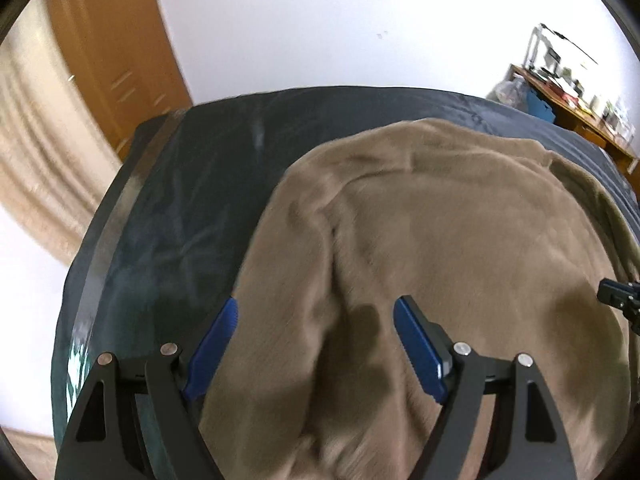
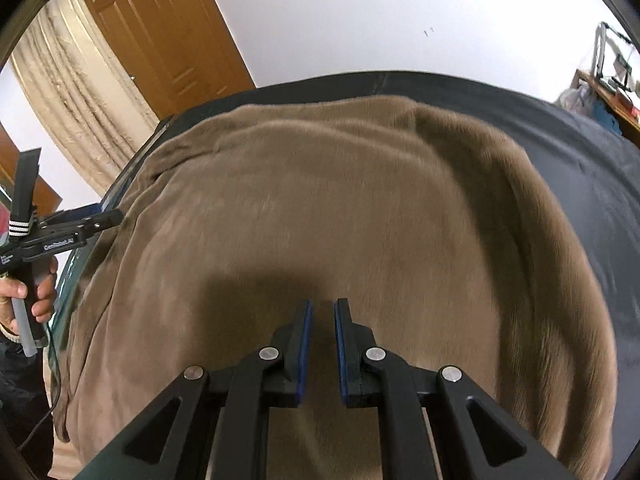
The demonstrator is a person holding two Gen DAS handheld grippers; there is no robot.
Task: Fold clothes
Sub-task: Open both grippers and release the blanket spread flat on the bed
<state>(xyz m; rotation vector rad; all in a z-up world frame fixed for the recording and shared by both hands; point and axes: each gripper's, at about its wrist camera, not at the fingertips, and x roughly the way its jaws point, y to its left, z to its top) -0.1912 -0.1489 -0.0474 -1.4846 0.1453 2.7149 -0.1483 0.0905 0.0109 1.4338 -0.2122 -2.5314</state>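
Note:
A brown fleece garment (image 1: pixel 440 240) lies spread over a dark bed cover (image 1: pixel 168 200); it fills most of the right wrist view (image 2: pixel 340 208). My left gripper (image 1: pixel 314 312) is open above the garment's near left part, its blue pads (image 1: pixel 416 344) wide apart and holding nothing. My right gripper (image 2: pixel 323 312) hovers over the garment's near middle with a narrow gap between its blue pads (image 2: pixel 306 340) and nothing between them. The left gripper also shows at the left edge of the right wrist view (image 2: pixel 100 220), held in a hand. The right gripper's tip shows at the right edge of the left wrist view (image 1: pixel 616 296).
The bed's left edge (image 1: pixel 92 280) drops to a pale floor. A wooden door (image 2: pixel 160 28) and a beige curtain (image 2: pixel 76 92) stand to the far left. A cluttered wooden desk (image 1: pixel 576 96) stands at the far right by the white wall.

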